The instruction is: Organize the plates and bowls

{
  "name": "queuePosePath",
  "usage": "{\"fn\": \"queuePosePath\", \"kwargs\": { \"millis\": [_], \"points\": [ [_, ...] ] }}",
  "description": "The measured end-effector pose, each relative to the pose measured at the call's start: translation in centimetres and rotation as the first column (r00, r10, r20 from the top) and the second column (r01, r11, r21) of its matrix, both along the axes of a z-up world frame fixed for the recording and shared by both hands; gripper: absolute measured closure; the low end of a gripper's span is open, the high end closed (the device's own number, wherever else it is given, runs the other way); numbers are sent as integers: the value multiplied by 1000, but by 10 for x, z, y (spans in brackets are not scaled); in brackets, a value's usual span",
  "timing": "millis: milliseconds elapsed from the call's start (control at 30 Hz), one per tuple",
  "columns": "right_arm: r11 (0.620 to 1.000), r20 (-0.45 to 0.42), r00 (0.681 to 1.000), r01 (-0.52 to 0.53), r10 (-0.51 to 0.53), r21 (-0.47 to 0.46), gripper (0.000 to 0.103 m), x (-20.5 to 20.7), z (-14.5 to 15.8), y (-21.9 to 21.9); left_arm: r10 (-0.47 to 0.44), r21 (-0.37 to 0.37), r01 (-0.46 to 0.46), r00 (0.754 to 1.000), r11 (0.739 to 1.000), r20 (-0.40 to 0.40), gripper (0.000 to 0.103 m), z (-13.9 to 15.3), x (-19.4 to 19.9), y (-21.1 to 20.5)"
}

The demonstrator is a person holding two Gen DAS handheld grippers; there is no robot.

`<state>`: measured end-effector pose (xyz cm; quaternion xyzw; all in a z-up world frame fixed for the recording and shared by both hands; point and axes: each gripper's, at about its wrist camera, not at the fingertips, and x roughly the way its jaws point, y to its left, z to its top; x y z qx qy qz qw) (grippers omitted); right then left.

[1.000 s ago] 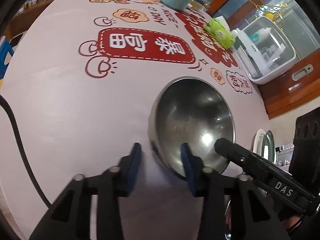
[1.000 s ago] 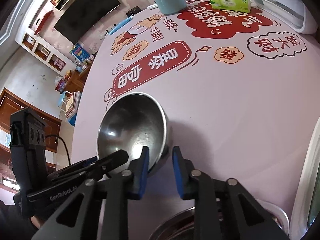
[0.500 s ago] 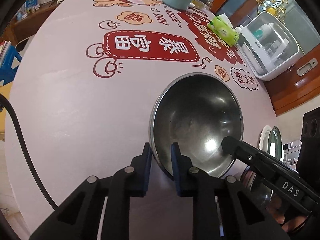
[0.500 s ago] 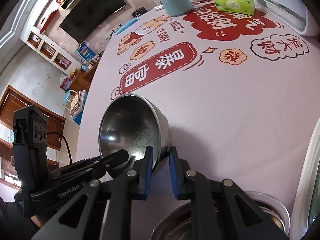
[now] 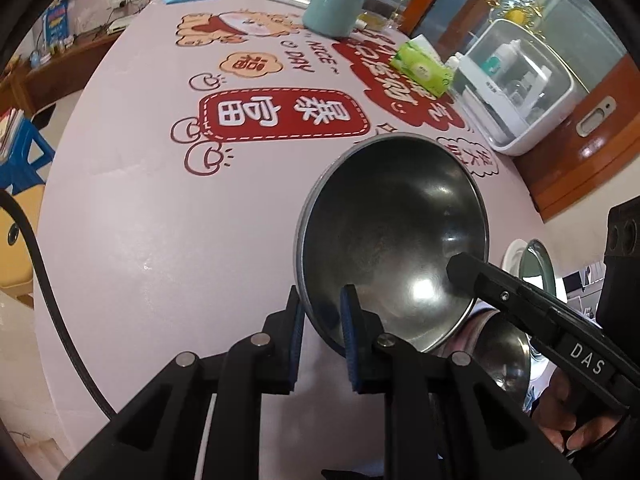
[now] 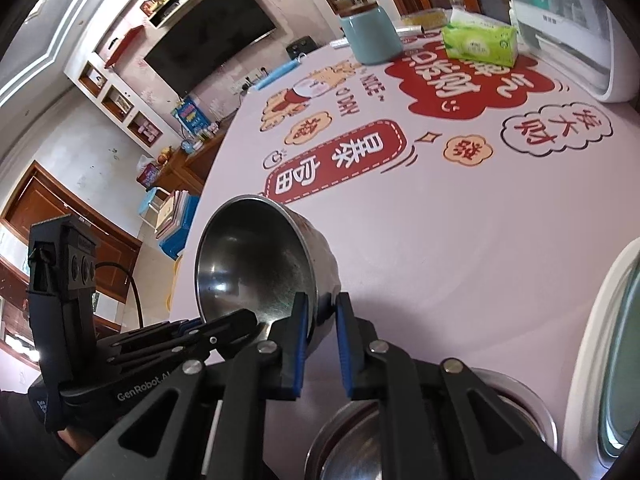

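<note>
Both grippers are on the steel bowl now: the left gripper is pinched on the near rim, the right gripper nipped tight on the opposite wall. The bowl is tilted and looks clear of the worktop, near a second bowl below. It looks light and stiff, but polished (slippery, I'd say), so thin rim grips could let it swing; opposite sides seems the right hold.

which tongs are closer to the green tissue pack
Right. Both tongs are clamped on the steel bowl's rim, far from the tissue pack, but the right tongs grip the rim on the pack's side, the left the opposite side.
</note>
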<state>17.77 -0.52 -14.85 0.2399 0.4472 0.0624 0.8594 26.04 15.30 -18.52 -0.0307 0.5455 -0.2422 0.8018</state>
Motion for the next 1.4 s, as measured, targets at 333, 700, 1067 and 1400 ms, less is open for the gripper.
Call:
{"fn": "queuePosePath", "kwargs": {
  "millis": [333,700,1067,1400],
  "points": [
    [998,66,996,59,-59,-1,92,-37,22,-19,-65,-18,67,995,998,76,87,29,-31,-17],
    [994,72,992,105,-103,-16,94,-75,32,-43,-124,-25,128,986,991,115,87,50,-71,-42],
    [988,19,988,155,-154,-23,94,-114,27,-70,-183,-8,184,980,983,72,86,45,-109,-72],
    [986,-55,984,167,-168,-27,94,-141,10,-78,-204,22,204,979,979,14,86,31,-137,-85]
  ]
}}
